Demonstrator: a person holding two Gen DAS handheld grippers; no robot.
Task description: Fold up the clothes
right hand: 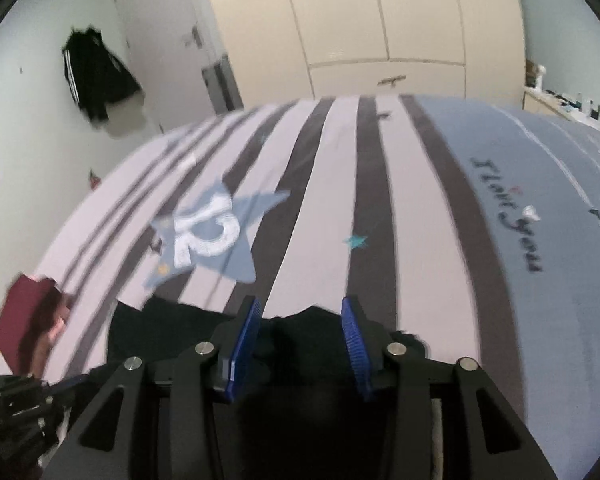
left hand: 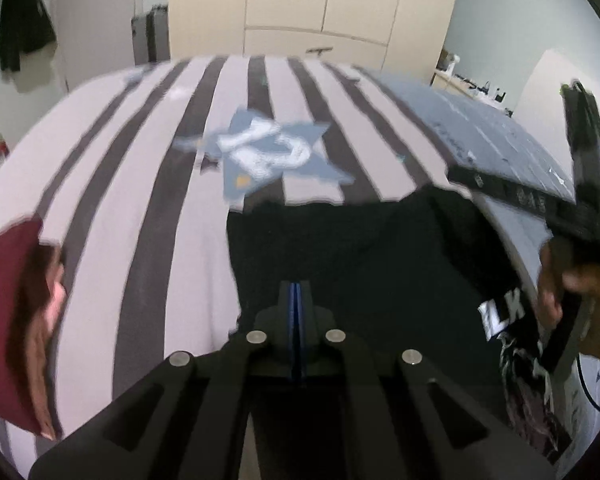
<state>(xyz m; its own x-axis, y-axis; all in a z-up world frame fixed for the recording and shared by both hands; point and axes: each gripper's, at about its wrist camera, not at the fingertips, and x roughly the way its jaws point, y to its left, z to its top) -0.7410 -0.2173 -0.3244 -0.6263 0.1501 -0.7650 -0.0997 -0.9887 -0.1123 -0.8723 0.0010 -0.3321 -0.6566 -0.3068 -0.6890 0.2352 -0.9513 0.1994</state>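
Observation:
A black T-shirt (left hand: 380, 264) with a white print lies on a striped bed cover. In the left wrist view my left gripper (left hand: 298, 292) is shut, its blue pads pressed together on the shirt's cloth near the left edge. In the right wrist view the same shirt (right hand: 172, 332) bunches up between the blue pads of my right gripper (right hand: 305, 320). Those pads stand partly apart, and the fold fills the gap between them. A person's hand (left hand: 576, 300) holds the right gripper's body at the right edge of the left wrist view.
The bed cover (left hand: 148, 184) has pale and dark stripes, a blue star with the number 12 (right hand: 212, 236) and a grey-blue band (right hand: 540, 184). A maroon garment (left hand: 8, 320) lies at the bed's left edge. Cream wardrobe doors (right hand: 380, 20) and a hanging black jacket (right hand: 96, 76) are beyond the bed.

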